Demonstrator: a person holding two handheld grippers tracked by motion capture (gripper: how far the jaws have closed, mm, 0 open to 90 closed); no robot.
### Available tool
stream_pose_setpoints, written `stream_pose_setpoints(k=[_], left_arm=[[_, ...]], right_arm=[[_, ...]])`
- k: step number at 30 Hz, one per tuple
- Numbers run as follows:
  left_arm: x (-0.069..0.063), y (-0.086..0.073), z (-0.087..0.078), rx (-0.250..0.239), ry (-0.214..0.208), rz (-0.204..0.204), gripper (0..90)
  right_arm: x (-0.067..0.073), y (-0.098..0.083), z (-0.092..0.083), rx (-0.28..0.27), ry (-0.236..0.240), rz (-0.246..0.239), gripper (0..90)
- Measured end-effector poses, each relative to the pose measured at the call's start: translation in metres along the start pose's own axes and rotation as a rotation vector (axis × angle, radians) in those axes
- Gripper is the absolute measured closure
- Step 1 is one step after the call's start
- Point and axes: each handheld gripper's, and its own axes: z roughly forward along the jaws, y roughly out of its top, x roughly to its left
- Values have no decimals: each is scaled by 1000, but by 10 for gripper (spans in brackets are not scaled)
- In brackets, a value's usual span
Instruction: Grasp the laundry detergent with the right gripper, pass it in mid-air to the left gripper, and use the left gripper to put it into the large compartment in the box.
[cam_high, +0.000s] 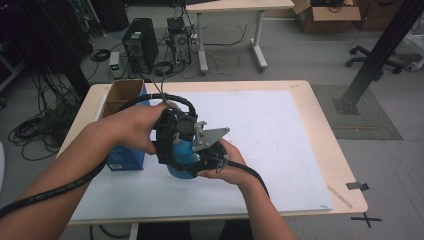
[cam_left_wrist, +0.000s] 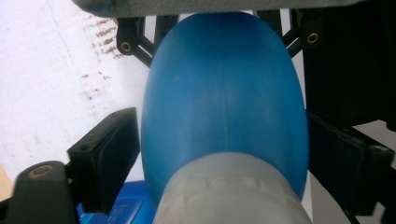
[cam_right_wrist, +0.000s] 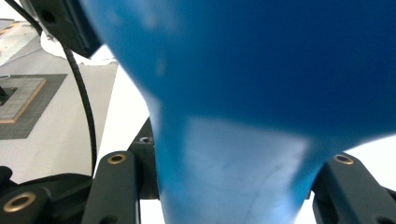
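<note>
Gripped a smooth blue rounded bulb (cam_left_wrist: 224, 98) from both sides: left claw (cam_high: 172, 137) clamped round its body, right claw (cam_high: 212, 157) round its narrow neck, above the white-covered tabletop (cam_high: 280, 140).

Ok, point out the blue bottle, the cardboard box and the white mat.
blue bottle (cam_left_wrist: 224, 107): left gripper view, middle of its rounded body.
cardboard box (cam_high: 121, 92): high view, inner brown wall.
white mat (cam_high: 270, 135): high view, bare area right of the hands.
</note>
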Motion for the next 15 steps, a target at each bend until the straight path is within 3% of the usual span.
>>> stream_pose_setpoints(k=[5, 15], left_arm=[[0, 1, -1, 11, -1, -11, 227], [-1, 4, -2, 11, 12, 0, 273]], right_arm=[[0, 1, -1, 1, -1, 2, 458], [1, 2, -2, -5, -4, -7, 458]])
